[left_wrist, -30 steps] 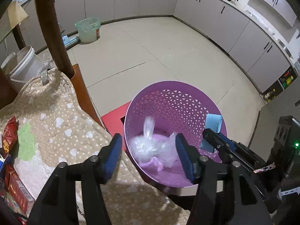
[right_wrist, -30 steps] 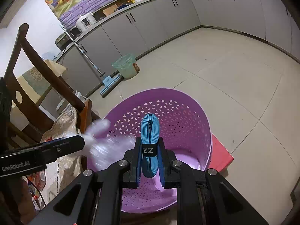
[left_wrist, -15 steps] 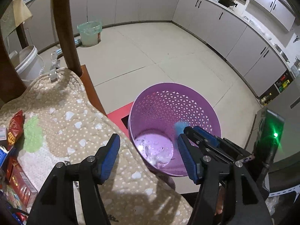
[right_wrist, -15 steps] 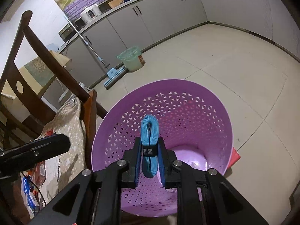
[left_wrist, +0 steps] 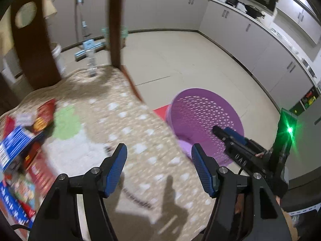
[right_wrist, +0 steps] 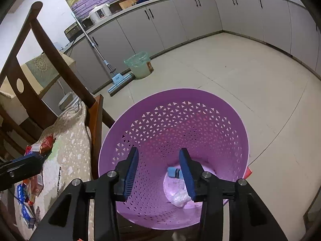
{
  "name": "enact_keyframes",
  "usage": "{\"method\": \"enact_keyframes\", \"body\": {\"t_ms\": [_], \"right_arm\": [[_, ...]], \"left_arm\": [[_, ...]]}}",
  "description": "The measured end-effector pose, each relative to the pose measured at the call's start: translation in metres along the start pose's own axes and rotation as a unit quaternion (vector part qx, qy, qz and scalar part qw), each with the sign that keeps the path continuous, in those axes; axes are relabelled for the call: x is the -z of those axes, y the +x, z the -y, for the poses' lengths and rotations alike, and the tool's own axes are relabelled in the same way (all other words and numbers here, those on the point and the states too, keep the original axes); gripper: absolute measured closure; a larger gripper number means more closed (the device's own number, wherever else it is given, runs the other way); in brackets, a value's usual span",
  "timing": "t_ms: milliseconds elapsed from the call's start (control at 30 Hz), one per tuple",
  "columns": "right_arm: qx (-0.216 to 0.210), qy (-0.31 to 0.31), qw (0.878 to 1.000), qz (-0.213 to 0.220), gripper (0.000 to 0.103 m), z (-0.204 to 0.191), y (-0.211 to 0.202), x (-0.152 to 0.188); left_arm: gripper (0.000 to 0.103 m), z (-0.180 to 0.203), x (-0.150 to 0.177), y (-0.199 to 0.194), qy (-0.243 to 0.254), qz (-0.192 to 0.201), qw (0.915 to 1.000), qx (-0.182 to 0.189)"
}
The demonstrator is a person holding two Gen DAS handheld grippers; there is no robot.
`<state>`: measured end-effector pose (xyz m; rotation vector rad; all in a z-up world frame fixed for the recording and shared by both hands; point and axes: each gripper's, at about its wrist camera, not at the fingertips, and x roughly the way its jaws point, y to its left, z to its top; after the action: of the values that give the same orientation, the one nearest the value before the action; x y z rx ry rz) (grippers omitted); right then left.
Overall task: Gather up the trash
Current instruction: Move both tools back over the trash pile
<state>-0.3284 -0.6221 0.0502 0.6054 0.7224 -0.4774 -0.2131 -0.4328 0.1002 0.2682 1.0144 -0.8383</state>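
Note:
A purple perforated basket (right_wrist: pixel 200 120) stands on the floor beside a chair; it also shows in the left wrist view (left_wrist: pixel 200 110). On its bottom lie a clear plastic bag (right_wrist: pixel 179 197) and a blue folded strap (right_wrist: pixel 173 171). My right gripper (right_wrist: pixel 158 172) is open and empty over the basket's mouth. My left gripper (left_wrist: pixel 159 167) is open and empty above the chair's spotted beige cushion (left_wrist: pixel 120 120). Red and blue snack wrappers (left_wrist: pixel 26 132) lie at the cushion's left side, and show in the right wrist view (right_wrist: pixel 34 172).
A wooden chair back (right_wrist: pixel 46 60) rises at the left. A red mat (left_wrist: pixel 160 110) lies under the basket. A lined bin (right_wrist: pixel 139 65) and a mop (right_wrist: pixel 118 80) stand by the grey cabinets (right_wrist: pixel 180 24). Tiled floor (right_wrist: pixel 240 76) lies beyond.
The plastic bag dropped from my left gripper into the basket. My right gripper opened and the blue strap fell into the basket. My left gripper swung left over the cushion.

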Motion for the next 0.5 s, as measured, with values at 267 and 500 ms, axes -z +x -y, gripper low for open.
{"method": "enact_keyframes", "body": {"t_ms": [267, 500], "right_arm": [[0.016, -0.017, 1.0, 0.008, 0.052, -0.012, -0.008, 0.012], [0.035, -0.055, 0.997, 0.029, 0.05, -0.032, -0.023, 0.024]], "left_arm": [[0.034, -0.081, 0.044, -0.067, -0.069, 0.034, 0.9953, -0.059], [0.029, -0.174, 0.088, -0.126, -0.172, 0.073, 0.9737, -0.131]]}}
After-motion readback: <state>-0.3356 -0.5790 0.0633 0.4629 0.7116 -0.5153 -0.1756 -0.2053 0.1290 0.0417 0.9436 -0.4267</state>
